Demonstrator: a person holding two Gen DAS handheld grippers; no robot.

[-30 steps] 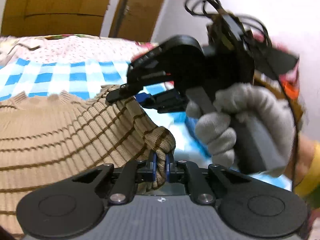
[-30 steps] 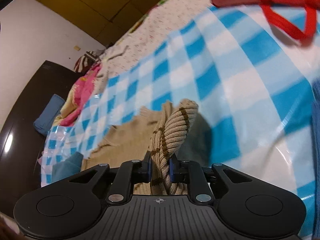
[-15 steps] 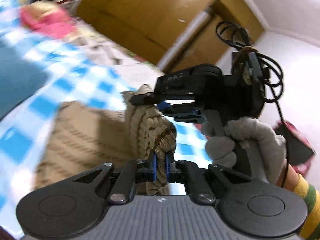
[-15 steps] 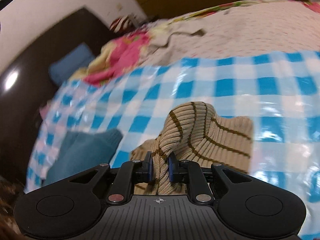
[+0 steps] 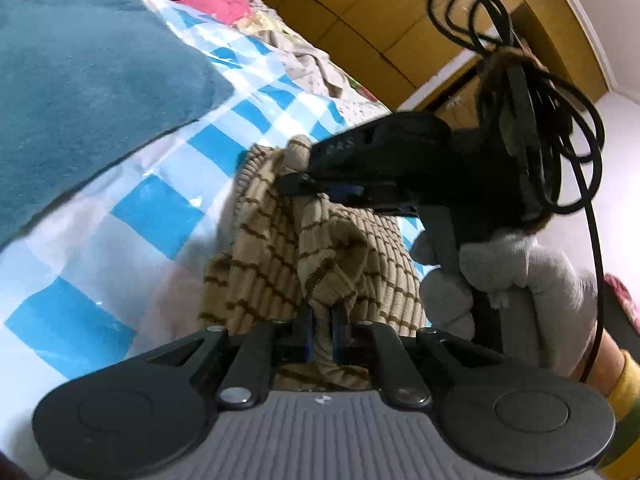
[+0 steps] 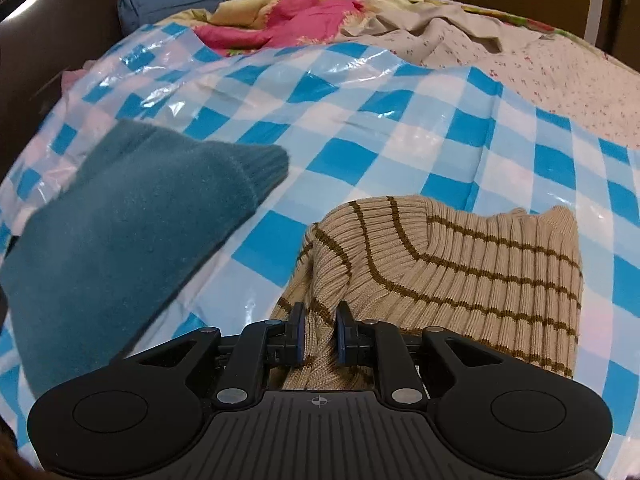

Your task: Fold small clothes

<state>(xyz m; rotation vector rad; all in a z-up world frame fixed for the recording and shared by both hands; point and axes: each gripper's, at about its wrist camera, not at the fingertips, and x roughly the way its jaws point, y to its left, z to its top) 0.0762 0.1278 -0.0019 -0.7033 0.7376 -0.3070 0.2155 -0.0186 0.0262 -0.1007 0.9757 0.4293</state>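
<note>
A beige ribbed sweater with brown stripes (image 6: 480, 264) lies bunched on the blue-and-white checked plastic sheet (image 6: 360, 128). My right gripper (image 6: 319, 334) is shut on a fold of it at its near left edge. In the left wrist view my left gripper (image 5: 324, 332) is shut on another fold of the same sweater (image 5: 272, 264). There the right gripper (image 5: 316, 188) shows just ahead, held in a white glove, pinching the sweater's upper edge.
A folded teal sweater (image 6: 132, 216) lies on the sheet to the left, also in the left wrist view (image 5: 80, 92). Pink and floral bedding (image 6: 288, 16) is piled at the far end. A dark headboard (image 6: 48, 48) and wooden wardrobe (image 5: 360, 20) stand behind.
Both grippers have swung with the sweater toward the teal sweater. The sweater has come down onto the sheet, folded over itself. Both grips have held.
</note>
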